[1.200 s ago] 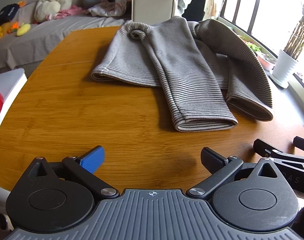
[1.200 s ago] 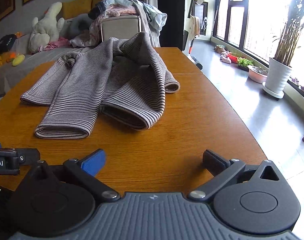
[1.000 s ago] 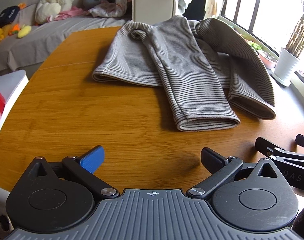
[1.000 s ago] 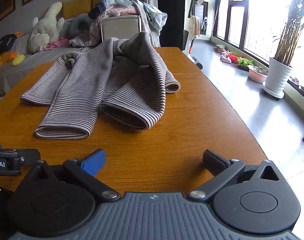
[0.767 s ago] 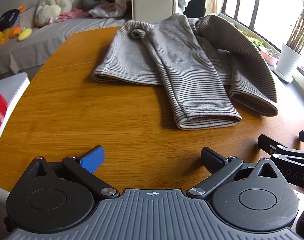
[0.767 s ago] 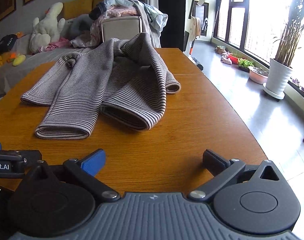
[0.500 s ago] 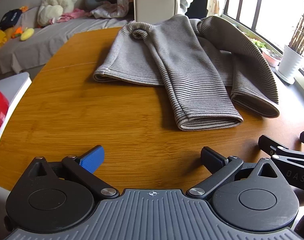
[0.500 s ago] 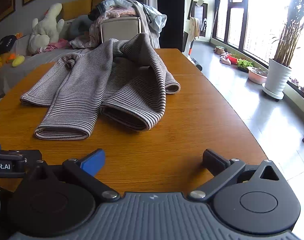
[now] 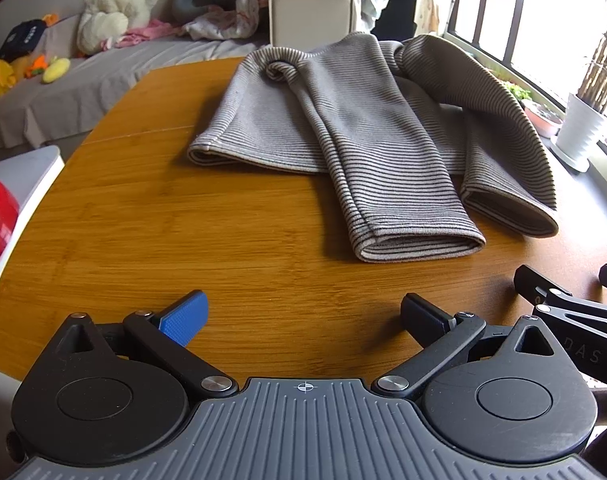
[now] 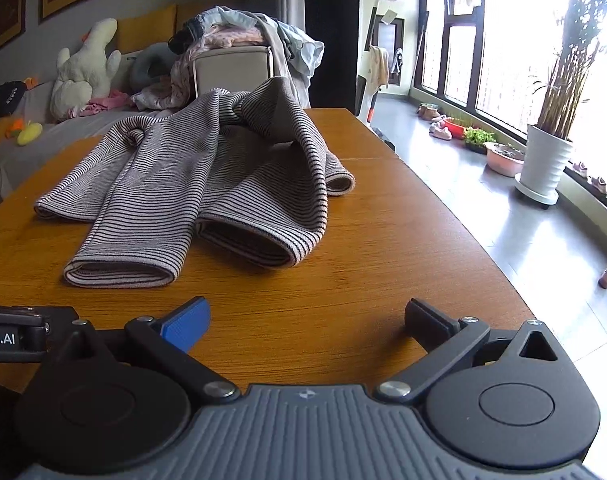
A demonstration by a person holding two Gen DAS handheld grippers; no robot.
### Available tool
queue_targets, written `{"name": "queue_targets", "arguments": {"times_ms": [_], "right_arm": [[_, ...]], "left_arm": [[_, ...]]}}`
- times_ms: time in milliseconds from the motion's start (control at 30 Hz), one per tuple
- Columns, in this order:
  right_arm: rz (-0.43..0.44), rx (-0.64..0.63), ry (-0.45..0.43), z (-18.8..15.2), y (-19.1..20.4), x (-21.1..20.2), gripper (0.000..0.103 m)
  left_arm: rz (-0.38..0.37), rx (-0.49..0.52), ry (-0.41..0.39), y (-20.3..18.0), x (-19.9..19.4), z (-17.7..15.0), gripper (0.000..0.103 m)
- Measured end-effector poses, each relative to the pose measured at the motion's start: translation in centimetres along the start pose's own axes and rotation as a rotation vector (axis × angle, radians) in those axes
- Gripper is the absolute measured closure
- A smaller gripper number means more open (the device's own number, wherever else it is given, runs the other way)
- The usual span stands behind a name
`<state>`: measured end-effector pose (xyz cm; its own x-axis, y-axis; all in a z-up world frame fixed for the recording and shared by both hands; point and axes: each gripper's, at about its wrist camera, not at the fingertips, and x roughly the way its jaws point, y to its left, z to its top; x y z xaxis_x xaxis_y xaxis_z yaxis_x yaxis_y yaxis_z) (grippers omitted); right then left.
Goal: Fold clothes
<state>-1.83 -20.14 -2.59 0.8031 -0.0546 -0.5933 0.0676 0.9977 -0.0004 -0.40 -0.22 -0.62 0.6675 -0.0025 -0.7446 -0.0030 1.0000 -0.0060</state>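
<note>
Closest in, the left gripper sits low over the near edge of the desk, its two fingers spread wide with nothing between them. One finger has a blue pad; the other is black. In the left view the right gripper pokes in at the right edge, and the letters "DAS" can be read on its side.

The right gripper is also spread wide and holds nothing, low over the near edge of the desk. It has one blue pad too. In the right view the left gripper shows at the left edge, with the writing "oot.AI" on it; the start of the word is cut off.

Further in, one striped sweater lies in the middle of the desk, reaching to the far edge. Its two sleeves are folded toward the near edge, side by side. The sweater does not touch either gripper.

Beyond the far edge stands one beige box heaped with clothes. One white plush toy sits on the sofa at the far left. One white plant pot stands by the window on the right.
</note>
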Motion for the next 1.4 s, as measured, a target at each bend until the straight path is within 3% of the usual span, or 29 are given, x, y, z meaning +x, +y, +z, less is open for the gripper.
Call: {"name": "queue_targets", "arguments": {"times_ms": [1400], "right_arm": [[0.047,-0.034,-0.022,-0.22,-0.15,-0.12,0.000]], "left_arm": [[0.005,0.005,-0.005,-0.32,0.02,0.28,0.000]]}}
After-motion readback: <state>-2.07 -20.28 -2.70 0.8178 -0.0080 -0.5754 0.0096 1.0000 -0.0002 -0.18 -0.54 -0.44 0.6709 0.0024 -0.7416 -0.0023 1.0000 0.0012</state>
